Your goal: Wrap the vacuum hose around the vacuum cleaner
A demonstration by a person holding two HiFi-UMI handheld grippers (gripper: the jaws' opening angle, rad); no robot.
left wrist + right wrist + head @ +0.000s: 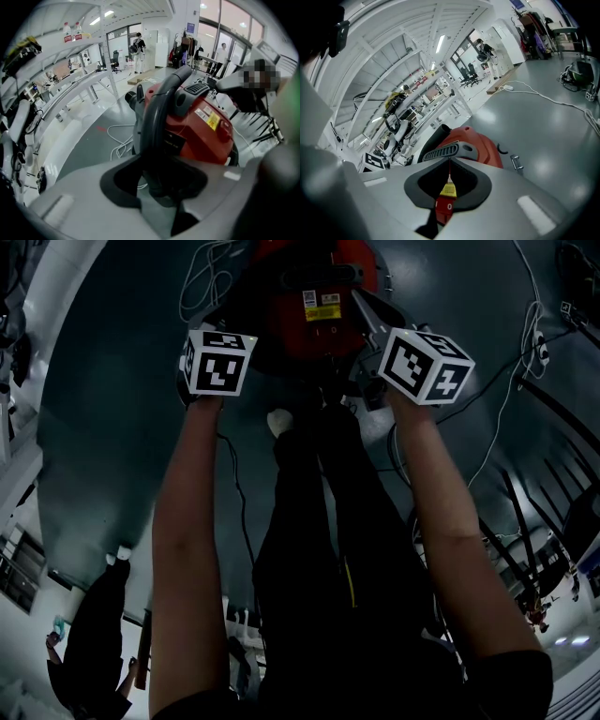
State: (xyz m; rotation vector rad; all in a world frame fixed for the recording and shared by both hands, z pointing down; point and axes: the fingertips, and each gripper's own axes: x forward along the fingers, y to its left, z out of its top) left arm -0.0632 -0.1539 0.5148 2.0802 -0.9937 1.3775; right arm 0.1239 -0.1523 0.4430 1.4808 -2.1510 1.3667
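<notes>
Holding a dark hose (157, 117) against a red vacuum cleaner (201, 126), with two handheld grippers worked by a person.

The hose is clamped in the left gripper (161, 187), whose jaws are pressed on its sides. From there its long axis runs up and away over the top of the vacuum cleaner, close along the red body. The right gripper (450, 164) is held near the vacuum cleaner, jaws closed together on nothing, with a grey ribbed piece (445, 152) just beyond their tips. The left gripper is judged the one placed to lead the hose round the vacuum cleaner. A white cable (117, 140) lies on the floor beside the vacuum cleaner.
</notes>
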